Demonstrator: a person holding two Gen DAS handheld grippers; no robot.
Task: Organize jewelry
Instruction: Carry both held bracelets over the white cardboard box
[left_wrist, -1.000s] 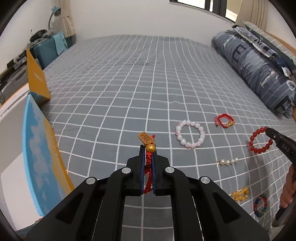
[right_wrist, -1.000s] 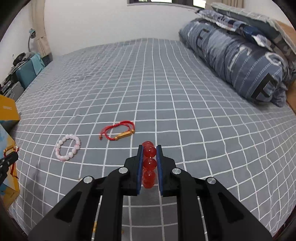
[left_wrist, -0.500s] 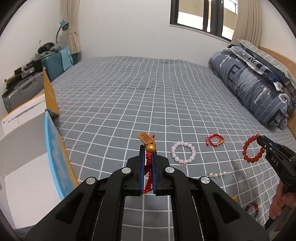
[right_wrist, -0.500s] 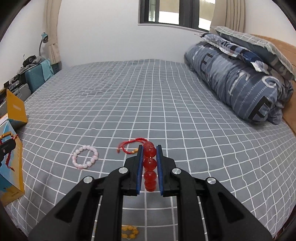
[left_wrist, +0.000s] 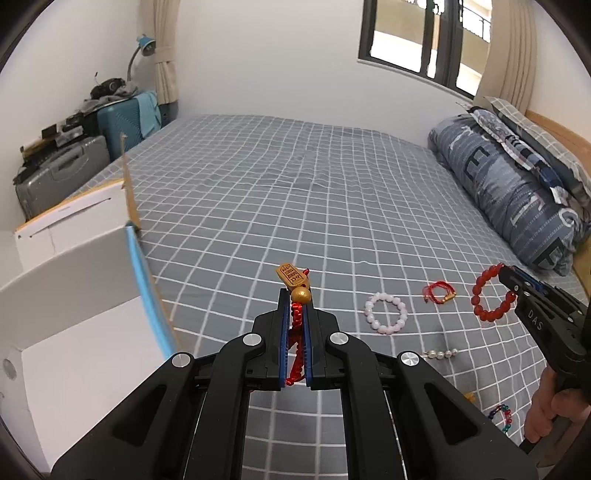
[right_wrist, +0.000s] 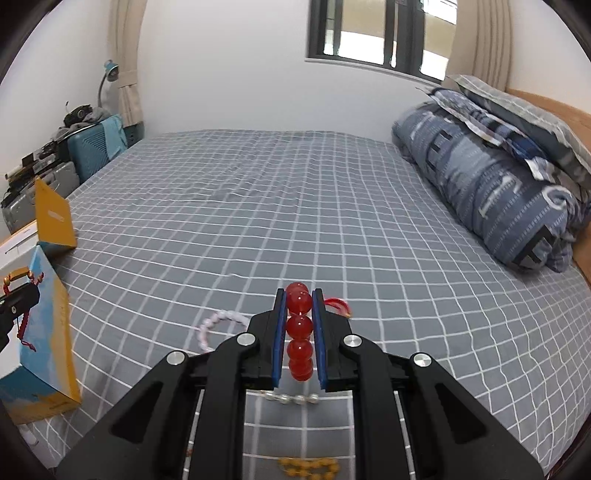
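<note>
At the far left an open white box with a blue and yellow outside is standing on the grey checked bed. The left gripper is clamping a red cord charm with a gold bead and a gold tag; the tag's writing is too small to read. Further right, a pink bead bracelet, a red string bracelet and a short pearl strand are lying on the bed. The right gripper, marked "DAS", is squeezing a red bead bracelet and holding it above the bed.
</note>
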